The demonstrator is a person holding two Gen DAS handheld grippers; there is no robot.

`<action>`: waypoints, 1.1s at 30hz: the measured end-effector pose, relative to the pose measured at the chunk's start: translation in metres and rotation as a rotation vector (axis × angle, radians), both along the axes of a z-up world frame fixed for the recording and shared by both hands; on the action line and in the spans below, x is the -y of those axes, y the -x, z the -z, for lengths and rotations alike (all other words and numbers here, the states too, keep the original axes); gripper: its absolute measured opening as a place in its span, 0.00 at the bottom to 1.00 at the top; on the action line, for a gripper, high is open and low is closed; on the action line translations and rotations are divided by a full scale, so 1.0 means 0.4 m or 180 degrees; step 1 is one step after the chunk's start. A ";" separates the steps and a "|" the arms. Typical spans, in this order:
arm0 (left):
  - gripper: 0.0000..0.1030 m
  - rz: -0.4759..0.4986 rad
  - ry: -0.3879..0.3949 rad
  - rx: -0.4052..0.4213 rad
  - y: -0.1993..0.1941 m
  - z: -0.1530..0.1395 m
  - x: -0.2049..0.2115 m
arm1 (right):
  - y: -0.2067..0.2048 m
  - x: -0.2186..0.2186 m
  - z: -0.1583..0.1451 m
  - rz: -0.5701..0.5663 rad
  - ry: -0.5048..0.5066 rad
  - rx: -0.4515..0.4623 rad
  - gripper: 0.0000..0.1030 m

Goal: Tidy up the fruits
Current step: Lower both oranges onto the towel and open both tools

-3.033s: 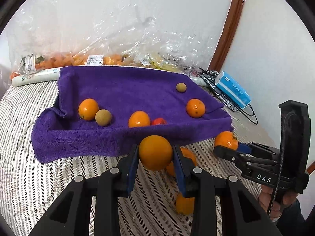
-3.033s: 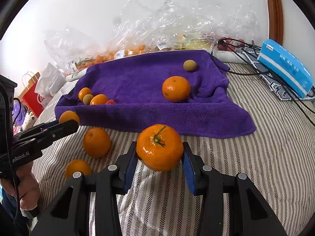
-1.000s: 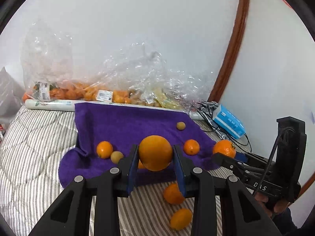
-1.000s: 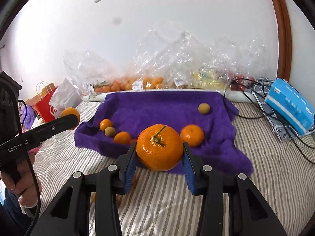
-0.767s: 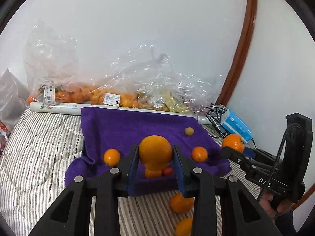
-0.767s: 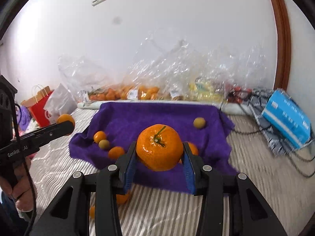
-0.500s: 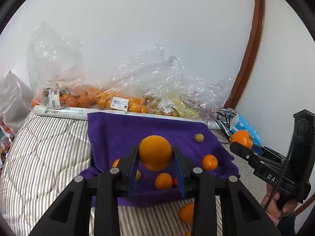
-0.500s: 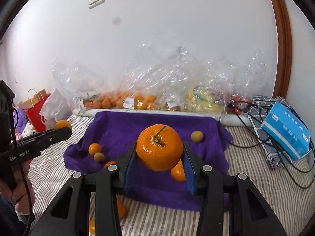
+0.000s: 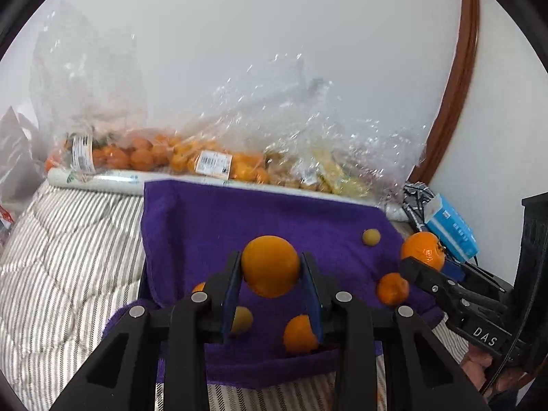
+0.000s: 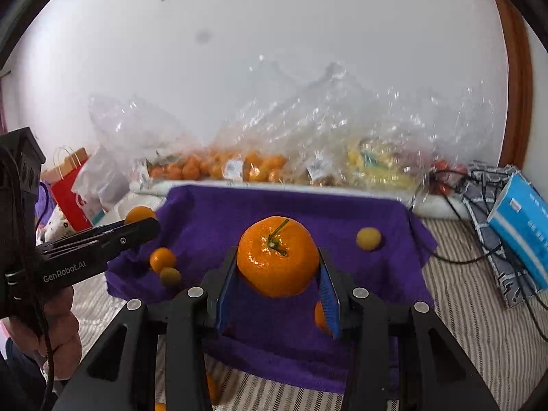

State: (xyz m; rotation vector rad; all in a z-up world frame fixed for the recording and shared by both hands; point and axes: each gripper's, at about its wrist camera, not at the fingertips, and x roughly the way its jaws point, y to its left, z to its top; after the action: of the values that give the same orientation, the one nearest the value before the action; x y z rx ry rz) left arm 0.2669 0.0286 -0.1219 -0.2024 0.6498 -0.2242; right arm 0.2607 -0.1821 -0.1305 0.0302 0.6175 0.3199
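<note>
My left gripper (image 9: 270,274) is shut on a smooth orange (image 9: 270,265) and holds it in the air above the purple towel (image 9: 274,219). My right gripper (image 10: 278,270) is shut on a mandarin with a green stem (image 10: 278,256), also above the towel (image 10: 291,212). In the left wrist view the right gripper (image 9: 428,267) shows at right with its mandarin (image 9: 423,250). In the right wrist view the left gripper (image 10: 137,226) shows at left with its orange (image 10: 138,213). On the towel lie oranges (image 9: 392,287) (image 9: 299,334) and small yellow-green fruits (image 9: 371,237) (image 9: 241,319).
Clear plastic bags of oranges (image 9: 154,154) and other fruit (image 10: 376,161) line the wall behind the towel. A blue box (image 10: 520,229) and black cables (image 10: 455,185) lie at right. A red paper bag (image 10: 72,188) stands at left. The striped bedding (image 9: 61,246) surrounds the towel.
Both grippers have risen and moved forward with their fruits, from the striped bedding near the loose oranges to above the purple towel. Both stay shut.
</note>
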 end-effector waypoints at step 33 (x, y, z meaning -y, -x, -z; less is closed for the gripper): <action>0.31 0.0027 0.0060 -0.0348 -0.036 0.073 -0.002 | -0.039 -0.037 0.091 -0.0138 0.0179 -0.0305 0.42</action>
State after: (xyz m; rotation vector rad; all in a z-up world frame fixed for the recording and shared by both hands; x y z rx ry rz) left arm 0.2814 0.0293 -0.1512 -0.2313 0.7574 -0.2286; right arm 0.2763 -0.1672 -0.1669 -0.0220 0.7226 0.3444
